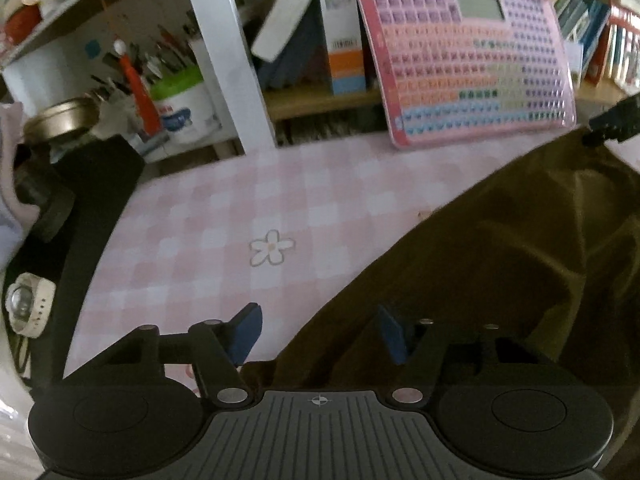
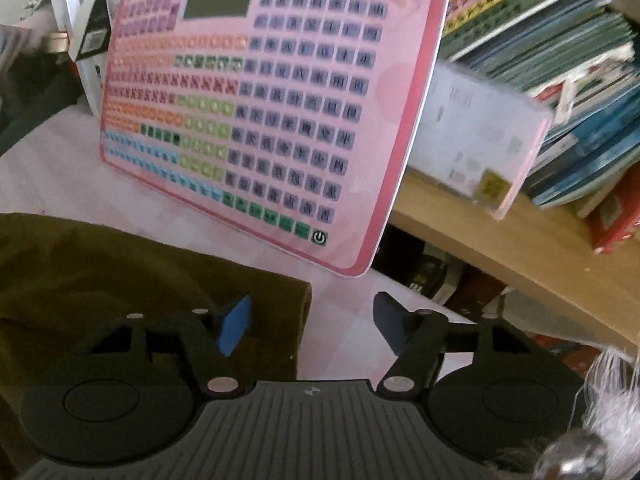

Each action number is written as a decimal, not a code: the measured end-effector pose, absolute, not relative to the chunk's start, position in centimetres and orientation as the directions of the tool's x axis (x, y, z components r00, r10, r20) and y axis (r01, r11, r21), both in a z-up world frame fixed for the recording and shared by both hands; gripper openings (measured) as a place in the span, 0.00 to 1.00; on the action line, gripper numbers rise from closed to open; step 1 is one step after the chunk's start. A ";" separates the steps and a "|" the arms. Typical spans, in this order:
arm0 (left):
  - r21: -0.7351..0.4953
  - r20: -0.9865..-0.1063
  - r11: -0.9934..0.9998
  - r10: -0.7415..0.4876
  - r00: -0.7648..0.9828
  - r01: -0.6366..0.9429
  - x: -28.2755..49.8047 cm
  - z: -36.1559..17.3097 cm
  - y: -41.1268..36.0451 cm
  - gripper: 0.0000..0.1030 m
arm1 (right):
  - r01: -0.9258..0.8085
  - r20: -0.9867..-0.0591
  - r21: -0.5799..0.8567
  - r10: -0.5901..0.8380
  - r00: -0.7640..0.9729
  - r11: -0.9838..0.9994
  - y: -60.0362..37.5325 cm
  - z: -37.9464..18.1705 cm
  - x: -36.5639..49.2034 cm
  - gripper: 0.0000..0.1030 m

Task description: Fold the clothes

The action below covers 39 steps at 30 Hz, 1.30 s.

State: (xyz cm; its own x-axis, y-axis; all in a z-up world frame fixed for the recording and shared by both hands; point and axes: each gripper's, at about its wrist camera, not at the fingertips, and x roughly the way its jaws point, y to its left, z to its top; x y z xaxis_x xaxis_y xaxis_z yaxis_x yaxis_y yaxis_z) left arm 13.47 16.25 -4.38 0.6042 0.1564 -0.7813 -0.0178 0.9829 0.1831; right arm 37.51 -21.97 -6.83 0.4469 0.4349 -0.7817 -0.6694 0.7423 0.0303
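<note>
The left hand-held gripper (image 1: 320, 334) has its blue pads spread with a clear gap; the edge of the dark olive garment (image 1: 500, 248) runs beneath that gap, but the pads do not press on it. The left pad hangs over bare pink checked surface (image 1: 240, 200), the right pad over cloth. From there the garment spreads toward 2 and 3 o'clock, filling the right side of the left wrist view in loose wrinkles. At 12 o'clock a small flower print (image 1: 271, 247) marks the surface. Farther out at 1 o'clock a pink learning tablet (image 1: 468, 60) leans against a wooden shelf of books (image 1: 340, 40). At 10 o'clock stand a white tub of pens (image 1: 176, 96) and a round metal tin (image 1: 64, 118); a wristwatch (image 1: 26, 304) lies at 9 o'clock.

The right hand-held gripper (image 2: 314, 326) is likewise spread and pinches nothing. Its left pad sits over a corner of the dark olive garment (image 2: 120, 272), the right pad over pink surface (image 2: 60, 168); the garment's straight edge drops down between them and the cloth stretches away toward 9 o'clock. At 12 o'clock the pink learning tablet (image 2: 272, 112) stands tilted, just beyond the garment's far edge. At 2 o'clock leaning books (image 2: 560, 80) crowd the wooden shelf (image 2: 500, 240). At 4 o'clock something pale and furry (image 2: 600, 408) shows, too blurred to identify, possibly a sleeve trim.
</note>
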 end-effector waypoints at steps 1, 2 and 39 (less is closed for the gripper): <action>0.189 -0.790 0.982 0.156 0.593 -0.008 13.7 -4.7 16.4 0.61 | -0.673 -0.785 0.038 0.439 0.438 0.739 -22.0 -7.1 37.7 0.58; 0.187 -0.798 0.982 0.151 0.584 0.002 13.8 -4.9 16.5 0.61 | -0.676 -0.787 0.045 0.443 0.429 0.735 -22.1 -7.3 37.8 0.56; 0.027 -0.590 0.996 -0.054 0.806 0.086 8.1 3.3 15.8 0.05 | -0.441 -0.520 0.001 0.377 0.767 0.898 -24.7 4.2 26.7 0.09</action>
